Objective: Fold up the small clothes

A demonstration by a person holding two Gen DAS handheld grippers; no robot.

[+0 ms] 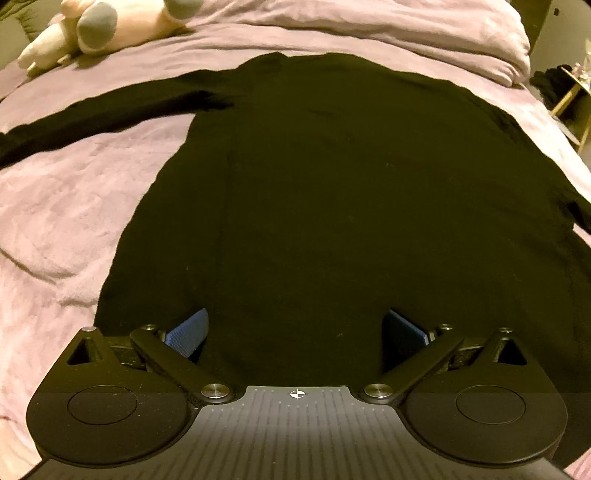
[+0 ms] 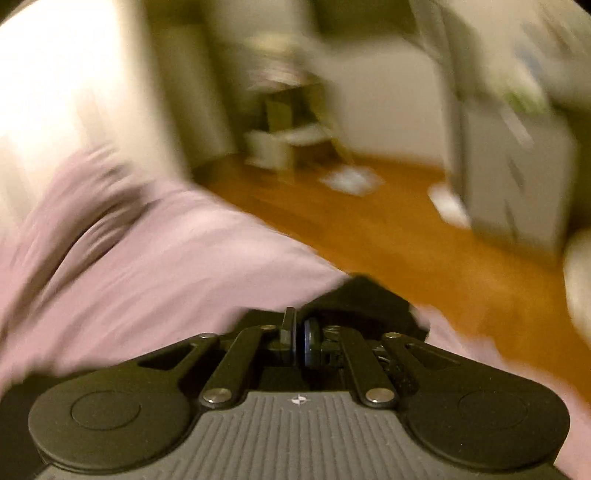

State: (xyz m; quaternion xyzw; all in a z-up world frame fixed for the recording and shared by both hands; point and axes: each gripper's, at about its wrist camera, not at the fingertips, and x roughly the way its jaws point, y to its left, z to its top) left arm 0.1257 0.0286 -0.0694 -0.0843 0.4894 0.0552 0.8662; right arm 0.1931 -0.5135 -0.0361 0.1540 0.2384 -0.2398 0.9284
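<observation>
A: Looking through the left wrist view first: the black long-sleeved top (image 1: 314,192) lies spread flat on the bed (image 1: 74,206), one sleeve (image 1: 103,114) stretched out to the picture's left. My left hand-held gripper (image 1: 295,332) hangs over the hem with its blue pads (image 1: 188,334) wide apart and nothing between them. A plush toy (image 1: 92,29) sits at the head end, well clear.

B: And the right wrist view?

A: Heavily blurred. My right hand-held gripper (image 2: 300,341) has its jaws together, and dark cloth (image 2: 364,301) bunches just beyond the tips at the bed's edge. I judge it is pinched, probably the other sleeve, though the tips themselves hide the contact. The wooden floor (image 2: 369,229) lies beyond.

B: Risks?

A: A thin pinch on fabric could slip if I swing fast. With the left jaws unclamped, nothing anchors the hem, so a pull could drag the whole top askew.
</observation>
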